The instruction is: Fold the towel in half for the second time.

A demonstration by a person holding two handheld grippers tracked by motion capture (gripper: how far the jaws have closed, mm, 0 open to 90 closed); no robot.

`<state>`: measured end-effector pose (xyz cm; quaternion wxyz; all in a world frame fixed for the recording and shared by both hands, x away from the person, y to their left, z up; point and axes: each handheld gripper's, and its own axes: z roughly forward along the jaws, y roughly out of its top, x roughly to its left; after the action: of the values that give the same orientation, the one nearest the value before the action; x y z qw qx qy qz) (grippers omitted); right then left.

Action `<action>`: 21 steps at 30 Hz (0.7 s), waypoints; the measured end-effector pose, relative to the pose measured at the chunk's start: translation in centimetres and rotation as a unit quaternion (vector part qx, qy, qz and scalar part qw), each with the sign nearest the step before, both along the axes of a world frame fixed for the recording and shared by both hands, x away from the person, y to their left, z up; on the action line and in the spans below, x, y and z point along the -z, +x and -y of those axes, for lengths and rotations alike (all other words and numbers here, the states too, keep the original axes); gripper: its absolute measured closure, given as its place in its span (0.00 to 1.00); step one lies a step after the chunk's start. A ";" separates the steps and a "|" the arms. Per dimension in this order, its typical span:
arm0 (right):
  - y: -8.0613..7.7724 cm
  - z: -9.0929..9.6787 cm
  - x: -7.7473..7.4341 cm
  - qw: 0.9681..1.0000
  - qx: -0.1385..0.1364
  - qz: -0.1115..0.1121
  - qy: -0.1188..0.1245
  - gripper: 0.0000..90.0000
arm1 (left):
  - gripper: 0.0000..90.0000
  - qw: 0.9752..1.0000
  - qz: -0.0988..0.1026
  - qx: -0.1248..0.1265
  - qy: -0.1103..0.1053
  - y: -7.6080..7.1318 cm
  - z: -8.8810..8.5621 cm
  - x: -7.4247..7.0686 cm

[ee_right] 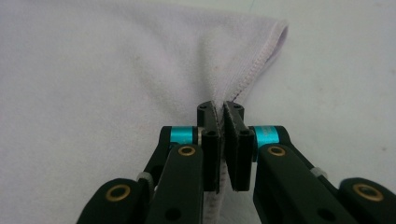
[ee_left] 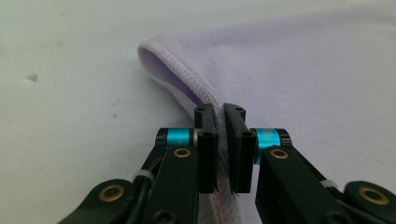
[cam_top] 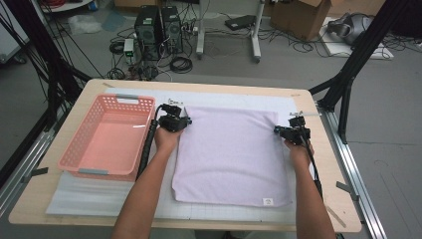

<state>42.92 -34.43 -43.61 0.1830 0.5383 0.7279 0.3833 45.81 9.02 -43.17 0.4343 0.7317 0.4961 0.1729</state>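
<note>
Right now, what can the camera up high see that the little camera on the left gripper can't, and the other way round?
The high view takes in the pink basket, the table, both forearms and the right gripper at the towel's far right corner. The left gripper view gives the close detail: the jaws pinched on the stitched hem, with the edge curling up beyond. Both show the lilac towel and the left gripper gripping it.

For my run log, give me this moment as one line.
left gripper: shut on towel far-left edge | right gripper: shut on far-right edge | towel: flat on table | basket: empty, left
</note>
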 end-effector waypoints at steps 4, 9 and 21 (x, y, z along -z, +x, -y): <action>-0.8 0.2 -1.0 1.000 -0.008 0.012 0.005 0.95 | 0.93 1.000 0.007 0.004 -0.014 -0.8 -0.4 -1.1; -2.3 0.7 -2.2 0.999 -0.026 0.013 0.018 0.95 | 0.93 1.000 0.013 0.019 -0.010 -2.6 -0.6 -2.0; -6.7 0.1 -4.5 0.998 -0.060 0.025 -0.007 0.95 | 0.93 0.997 0.038 0.058 -0.022 -8.3 -1.8 -2.8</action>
<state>36.26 -34.56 -39.09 0.1815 0.4824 0.7567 0.4022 37.47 10.79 -40.36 0.4780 0.7424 0.4398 0.1640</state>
